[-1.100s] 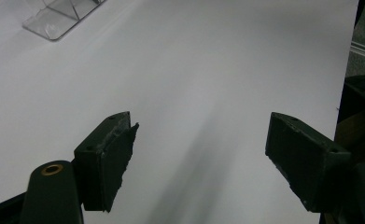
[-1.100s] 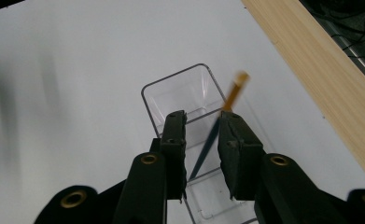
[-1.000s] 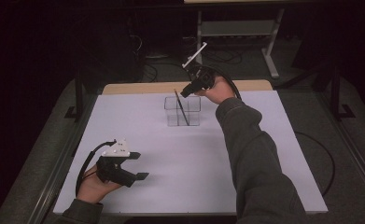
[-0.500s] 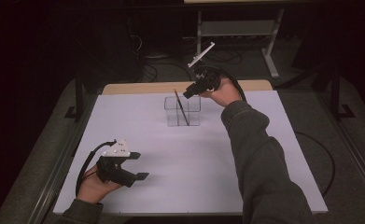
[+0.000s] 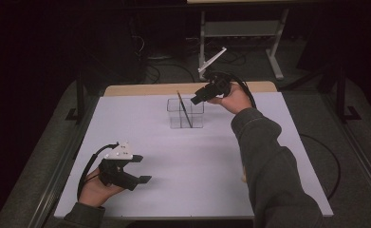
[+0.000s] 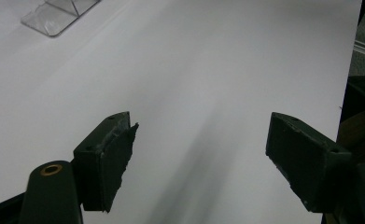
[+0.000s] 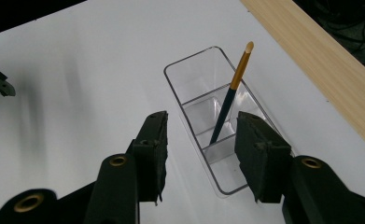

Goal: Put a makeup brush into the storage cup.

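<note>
A clear plastic organiser (image 5: 192, 118) with several compartments stands at the back middle of the white table (image 5: 140, 123). A brush (image 5: 183, 108) with a dark handle and gold upper part leans upright inside it. My right gripper (image 5: 197, 99) hovers just above and right of the organiser, its jaws apart and having just been opening, with nothing pressed between them. In the right gripper view the organiser (image 7: 203, 79) and brush (image 7: 230, 95) lie beyond my right gripper (image 7: 201, 123). My left gripper (image 5: 144, 168) rests open at the front left, empty (image 6: 199, 135).
A wooden strip (image 5: 145, 89) runs along the table's far edge. Behind it on the dark floor stand a metal frame (image 5: 242, 29) and loose cables (image 5: 164, 71). A corner of the organiser (image 6: 54, 18) lies far ahead of the left jaws.
My right gripper has drifted to the right, away from the brush top, and its jaws have spread. The brush stays leaning in the organiser. The left gripper has not moved.
</note>
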Motion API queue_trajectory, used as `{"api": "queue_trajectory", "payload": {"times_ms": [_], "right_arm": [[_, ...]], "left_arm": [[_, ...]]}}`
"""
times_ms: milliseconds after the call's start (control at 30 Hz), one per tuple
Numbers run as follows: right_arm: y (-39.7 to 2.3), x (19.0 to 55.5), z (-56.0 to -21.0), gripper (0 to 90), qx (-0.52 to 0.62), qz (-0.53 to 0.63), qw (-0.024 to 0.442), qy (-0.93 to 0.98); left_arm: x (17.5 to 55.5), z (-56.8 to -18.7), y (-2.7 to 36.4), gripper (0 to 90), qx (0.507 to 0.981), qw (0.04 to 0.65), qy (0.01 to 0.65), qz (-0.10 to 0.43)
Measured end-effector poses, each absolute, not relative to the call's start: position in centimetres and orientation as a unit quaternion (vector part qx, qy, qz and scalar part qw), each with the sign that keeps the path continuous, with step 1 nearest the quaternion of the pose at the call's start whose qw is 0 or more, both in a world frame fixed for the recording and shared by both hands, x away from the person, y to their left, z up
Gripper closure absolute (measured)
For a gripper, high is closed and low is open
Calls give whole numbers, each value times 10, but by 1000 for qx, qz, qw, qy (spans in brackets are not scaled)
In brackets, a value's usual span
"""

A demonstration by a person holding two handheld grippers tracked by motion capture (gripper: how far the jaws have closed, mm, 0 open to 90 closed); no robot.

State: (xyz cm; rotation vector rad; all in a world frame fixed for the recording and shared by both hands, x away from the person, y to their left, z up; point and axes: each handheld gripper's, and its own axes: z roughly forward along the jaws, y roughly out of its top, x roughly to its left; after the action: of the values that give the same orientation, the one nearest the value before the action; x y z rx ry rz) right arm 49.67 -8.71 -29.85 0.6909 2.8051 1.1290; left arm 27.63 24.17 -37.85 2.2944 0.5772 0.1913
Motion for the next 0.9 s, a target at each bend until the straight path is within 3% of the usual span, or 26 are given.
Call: {"api": "queue_trajectory", "payload": {"times_ms": [900], "right_arm": [[-124, 467, -309, 419, 243, 382, 16, 892]], "left_arm": [[277, -380, 239, 217, 897, 373, 225, 74]]}}
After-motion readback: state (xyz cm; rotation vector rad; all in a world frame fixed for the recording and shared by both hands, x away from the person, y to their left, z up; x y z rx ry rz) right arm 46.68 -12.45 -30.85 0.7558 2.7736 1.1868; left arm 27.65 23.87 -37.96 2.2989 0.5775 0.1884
